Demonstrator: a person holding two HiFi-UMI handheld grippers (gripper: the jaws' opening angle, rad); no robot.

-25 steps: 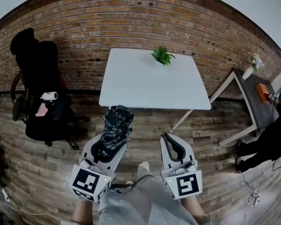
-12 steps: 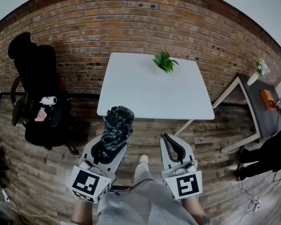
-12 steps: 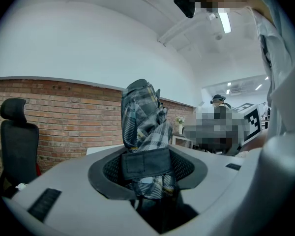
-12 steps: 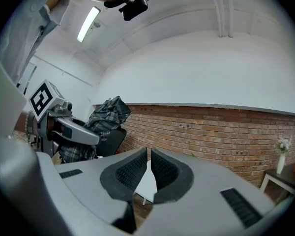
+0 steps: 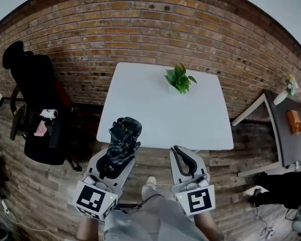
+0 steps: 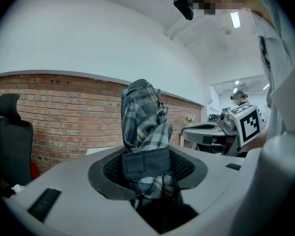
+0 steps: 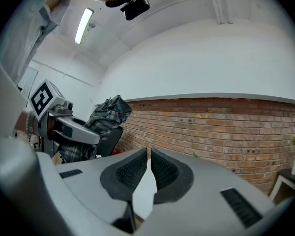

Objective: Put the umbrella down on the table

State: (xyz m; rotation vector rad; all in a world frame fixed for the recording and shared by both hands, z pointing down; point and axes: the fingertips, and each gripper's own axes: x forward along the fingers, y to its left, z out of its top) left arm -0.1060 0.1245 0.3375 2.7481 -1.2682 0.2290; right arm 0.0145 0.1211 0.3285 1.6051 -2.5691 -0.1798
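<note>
The folded grey plaid umbrella [image 5: 124, 134] stands upright between the jaws of my left gripper [image 5: 119, 153], which is shut on its lower part. In the left gripper view the umbrella [image 6: 145, 122] rises from the left gripper [image 6: 147, 163] with its strap across the pads. Its top reaches the near edge of the white table [image 5: 160, 109]. My right gripper [image 5: 178, 149] is beside it at the table's front edge, shut and empty. In the right gripper view the pads of the right gripper [image 7: 149, 166] nearly meet, and the umbrella [image 7: 105, 113] shows at the left.
A small green potted plant [image 5: 179, 78] stands at the table's far side. A black office chair [image 5: 35, 104] is at the left, a dark side table [image 5: 286, 129] at the right. A brick wall runs behind the table. The floor is wood.
Both grippers have moved forward towards the table, which now lies closer. The umbrella's top has reached the table's near edge. Both grips are unchanged.
</note>
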